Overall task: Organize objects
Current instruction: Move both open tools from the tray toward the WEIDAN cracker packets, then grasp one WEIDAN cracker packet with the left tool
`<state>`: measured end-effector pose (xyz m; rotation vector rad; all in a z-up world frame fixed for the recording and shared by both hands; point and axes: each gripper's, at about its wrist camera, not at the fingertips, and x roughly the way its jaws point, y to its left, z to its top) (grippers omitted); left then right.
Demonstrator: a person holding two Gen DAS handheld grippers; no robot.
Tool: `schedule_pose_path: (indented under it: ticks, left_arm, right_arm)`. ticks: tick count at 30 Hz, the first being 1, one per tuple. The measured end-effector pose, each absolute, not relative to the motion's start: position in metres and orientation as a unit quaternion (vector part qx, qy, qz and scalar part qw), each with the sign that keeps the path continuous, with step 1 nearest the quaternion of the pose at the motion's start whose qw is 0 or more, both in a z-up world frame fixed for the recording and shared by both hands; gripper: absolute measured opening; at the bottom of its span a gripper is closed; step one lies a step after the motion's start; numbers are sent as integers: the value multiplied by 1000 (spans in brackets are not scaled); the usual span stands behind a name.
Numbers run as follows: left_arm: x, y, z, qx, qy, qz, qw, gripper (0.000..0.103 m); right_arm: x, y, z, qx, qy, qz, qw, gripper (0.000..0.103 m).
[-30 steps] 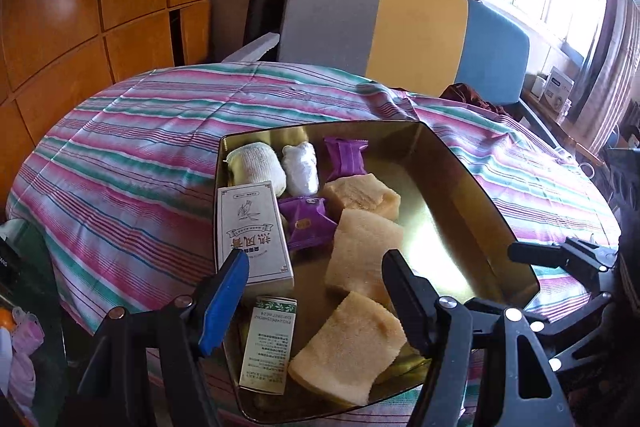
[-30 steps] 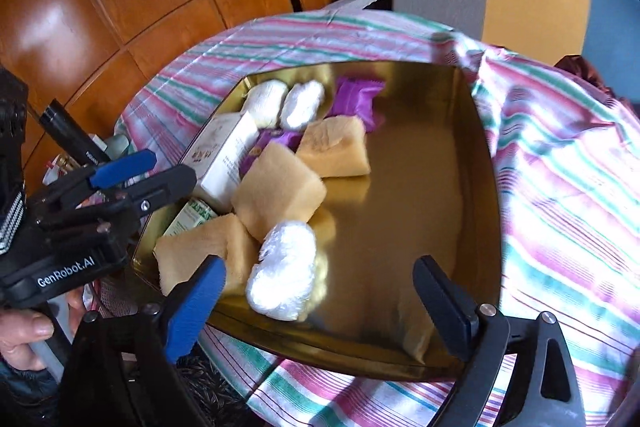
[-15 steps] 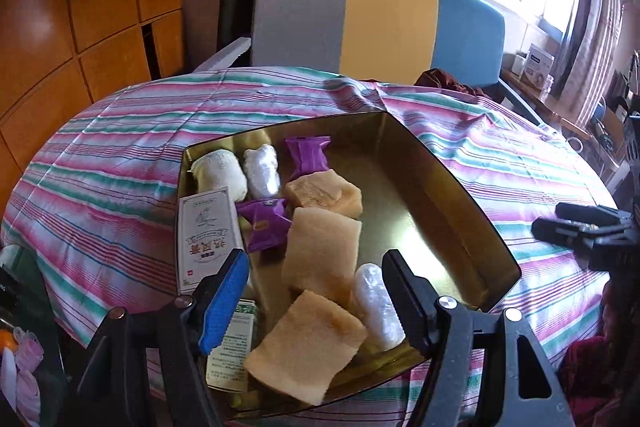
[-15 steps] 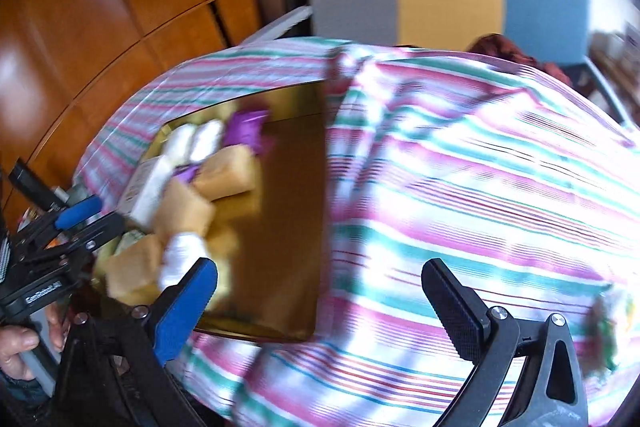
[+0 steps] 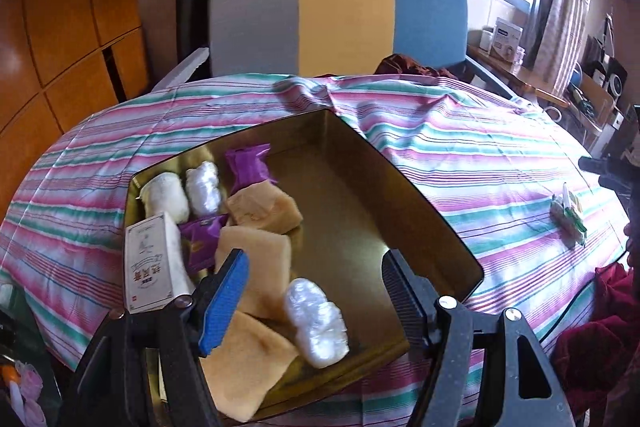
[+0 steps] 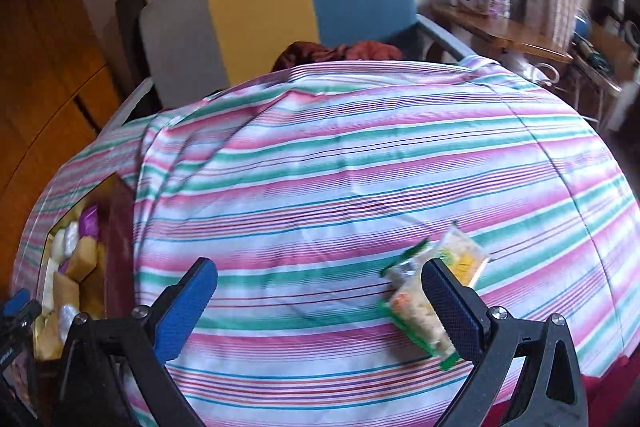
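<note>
1. Hovering over the gold tin [image 5: 424, 223] on the striped bench [image 5: 460, 163], the left tool [image 5: 316, 291] stood apart and empty above a white wrapped snack [image 5: 316, 323].
2. The right tool [image 6: 320, 291] gaped wide, empty, over the bench; clear snack packets [image 6: 416, 307] lay just beside its right finger.

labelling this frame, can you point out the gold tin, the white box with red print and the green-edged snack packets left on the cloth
gold tin [image 5: 424, 211], left wrist view, its bare right inner wall
white box with red print [image 5: 150, 263], left wrist view, middle of its printed top face
green-edged snack packets [image 6: 416, 307], right wrist view, the nearer packet's clear front
</note>
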<state>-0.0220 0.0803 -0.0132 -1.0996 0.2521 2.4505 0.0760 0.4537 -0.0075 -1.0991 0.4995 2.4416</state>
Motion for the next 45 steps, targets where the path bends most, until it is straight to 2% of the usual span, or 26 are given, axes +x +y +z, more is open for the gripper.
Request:
schedule_pose_path:
  ticks: [4,7,10,14,35,40,45]
  left_arm:
    - [-20,99,-11,-394,106,882,234,70]
    - [-18,113,-11,-393,116,879,243,70]
    - [-16,128,-13,-395,127,873,255,70]
    - [-13,148,-15,-396,142,866,271,70]
    - [7,275,-28,-394,205,814,374,70]
    - [14,321,-33,-403,210,781,430,64]
    - [29,372,-26,-380,227,748,495,64]
  right_arm:
    - [104,502,-9,-355,226,864,274,103]
    - [124,531,-21,-329,295,842,309,103]
    - [142,551,-28,-300,369,822,313,103]
    - [150,562,-35,-284,409,808,313,103]
    - [157,567,-46,-263,458,798,290,103]
    - [169,572,-45,-237,475,793,299,103]
    - [181,577,-44,-208,495,785,308,103]
